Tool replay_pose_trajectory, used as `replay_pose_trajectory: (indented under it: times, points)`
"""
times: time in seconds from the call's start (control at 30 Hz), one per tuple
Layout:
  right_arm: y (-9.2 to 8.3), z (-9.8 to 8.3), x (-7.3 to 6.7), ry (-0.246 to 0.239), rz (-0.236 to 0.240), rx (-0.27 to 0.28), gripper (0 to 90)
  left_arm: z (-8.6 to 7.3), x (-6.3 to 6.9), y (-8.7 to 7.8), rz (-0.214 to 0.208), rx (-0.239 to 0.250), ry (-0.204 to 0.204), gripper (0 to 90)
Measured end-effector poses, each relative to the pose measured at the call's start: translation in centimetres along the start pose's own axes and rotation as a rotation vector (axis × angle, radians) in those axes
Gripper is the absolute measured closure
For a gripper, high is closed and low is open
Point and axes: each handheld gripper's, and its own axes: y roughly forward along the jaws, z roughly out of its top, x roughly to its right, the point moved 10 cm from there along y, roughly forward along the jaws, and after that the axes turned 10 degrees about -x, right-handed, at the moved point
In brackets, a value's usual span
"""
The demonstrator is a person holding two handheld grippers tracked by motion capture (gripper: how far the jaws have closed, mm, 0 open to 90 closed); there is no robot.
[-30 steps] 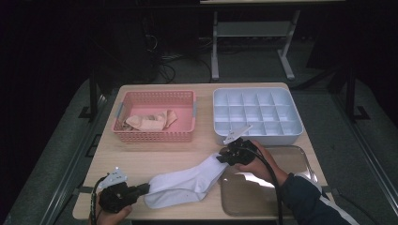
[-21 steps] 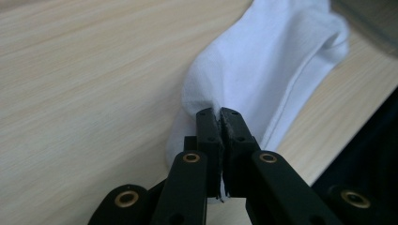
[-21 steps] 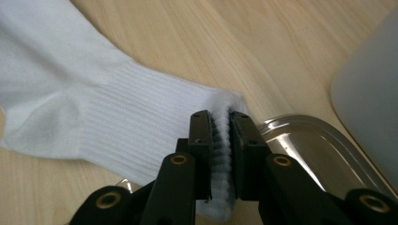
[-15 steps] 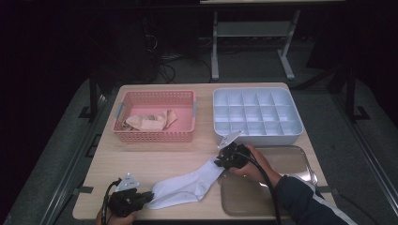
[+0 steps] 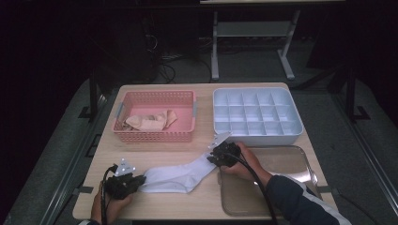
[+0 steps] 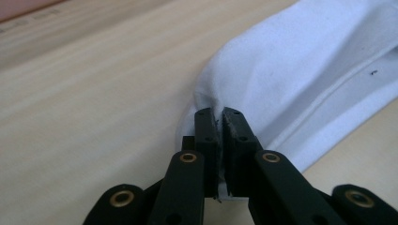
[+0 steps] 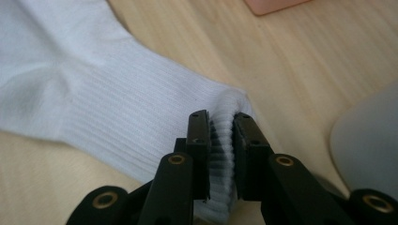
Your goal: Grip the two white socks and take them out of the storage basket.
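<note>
The left gripper has its fingers clenched on the toe of the white sock, which lies flat on the surface in front of the pink basket; the right gripper pinches its ribbed cuff.

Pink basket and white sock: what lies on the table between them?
Nothing. In the high view, bare table separates the pink basket from the white sock.

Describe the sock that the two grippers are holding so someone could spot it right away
On the wooden table, in front of the pink basket, a white sock lies stretched between the left gripper and right gripper. Unlike the beige socks in the basket, it is white and lies flat.
</note>
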Motion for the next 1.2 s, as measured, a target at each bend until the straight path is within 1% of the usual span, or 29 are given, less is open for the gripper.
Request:
replay_pose_trajectory:
  times: [0.03, 0.07, 0.1, 0.17, 0.2, 0.23, 0.3, 0.33, 0.37, 0.4, 0.43, 0.47, 0.5, 0.6, 0.67, 0.7, 0.8, 0.87, 0.93, 1.0, 1.03, 1.07, 1.1, 1.13, 1.17, 1.2]
  points:
    - [0.1, 0.1, 0.2, -0.003, -0.008, 0.003, 77.8, 0.3, -0.3, 0.1, -0.003, 0.005, -0.01, 86.0]
    - [0.1, 0.2, 0.2, 0.005, -0.002, 0.005, 78.3, 0.6, -0.5, 0.0, 0.001, 0.015, -0.012, 86.7]
    - [0.0, 0.3, 0.2, 0.007, 0.002, 0.009, 79.0, 0.8, -0.6, -0.2, -0.004, 0.022, -0.013, 87.1]
    - [-0.6, 0.5, 0.2, 0.0, 0.008, 0.022, 79.2, 1.2, -0.5, -0.8, -0.014, 0.055, -0.022, 87.1]
    - [-0.9, 0.5, 0.1, 0.005, 0.014, 0.029, 79.3, 1.4, -0.4, -1.4, -0.02, 0.073, -0.027, 87.2]
    - [-1.2, 0.6, 0.0, 0.006, 0.017, 0.037, 79.4, 1.7, -0.2, -2.3, -0.027, 0.101, -0.031, 87.2]
    - [-2.0, 0.9, -0.1, 0.012, 0.024, 0.059, 79.6, 2.1, 0.0, -3.6, -0.037, 0.137, -0.037, 87.2]
    - [-2.4, 0.9, -0.1, -0.002, 0.024, 0.063, 79.7, 2.1, 0.2, -4.1, -0.042, 0.147, -0.035, 87.2]
    - [-2.6, 1.0, -0.2, 0.0, 0.022, 0.067, 79.7, 2.1, 0.4, -4.7, -0.048, 0.161, -0.04, 87.1]
    - [-2.9, 1.1, -0.5, 0.016, 0.034, 0.077, 79.7, 2.1, 0.5, -5.0, -0.054, 0.166, -0.041, 87.2]
    - [-3.1, 1.2, -0.5, 0.019, 0.038, 0.077, 79.7, 2.0, 0.8, -5.4, -0.065, 0.175, -0.047, 87.1]
    - [-3.3, 1.2, -0.5, 0.011, 0.034, 0.079, 79.7, 1.8, 0.9, -5.6, -0.063, 0.176, -0.05, 87.1]
    - [-3.4, 1.3, -0.5, 0.017, 0.036, 0.084, 79.7, 1.6, 0.9, -5.6, -0.064, 0.172, -0.051, 87.1]
    - [-3.1, 1.3, -0.4, 0.021, 0.042, 0.069, 79.9, 1.0, 1.2, -5.8, -0.087, 0.163, -0.068, 87.1]
    - [-2.8, 1.3, -0.7, 0.023, 0.055, 0.058, 79.9, 0.6, 1.2, -5.6, -0.075, 0.155, -0.061, 87.0]
    - [-2.7, 1.2, -0.8, 0.017, 0.059, 0.052, 79.8, 0.4, 1.0, -5.4, -0.079, 0.156, -0.077, 87.0]
    - [-1.8, 1.2, -1.3, 0.009, 0.059, 0.031, 78.7, -0.1, 0.2, -4.7, -0.054, 0.139, -0.089, 85.0]
    - [-0.9, 0.8, -1.4, -0.015, 0.031, -0.004, 77.9, -0.4, -0.3, -3.8, -0.018, 0.112, -0.069, 84.6]
    - [-0.3, 0.5, -1.3, -0.025, 0.019, -0.021, 76.8, -0.8, -0.5, -2.8, -0.011, 0.073, -0.061, 84.4]
    - [-0.1, 0.3, -1.1, -0.018, 0.016, -0.022, 75.1, -1.1, -0.5, -2.2, 0.014, 0.047, -0.027, 83.0]
    - [-0.1, 0.3, -0.9, -0.026, 0.005, -0.023, 72.9, -1.2, -0.6, -2.0, 0.034, 0.036, -0.018, 81.9]
    - [-0.2, 0.4, -0.8, -0.01, -0.003, -0.011, 68.8, -1.2, -0.8, -1.9, 0.04, 0.039, -0.021, 78.8]
    - [-0.2, 0.4, -0.4, -0.023, -0.026, -0.009, 67.7, -1.2, -0.9, -1.8, 0.044, 0.039, -0.041, 75.5]
    - [-0.2, 0.5, -0.2, -0.031, -0.04, -0.002, 66.9, -1.2, -1.0, -1.8, 0.045, 0.044, -0.043, 74.5]
    - [-0.2, 0.5, -0.1, -0.032, -0.043, 0.002, 65.2, -1.3, -1.1, -1.9, 0.046, 0.041, -0.048, 72.4]
    - [-0.2, 0.5, 0.1, -0.037, -0.051, 0.005, 65.4, -1.2, -1.2, -1.9, 0.053, 0.056, -0.07, 69.4]
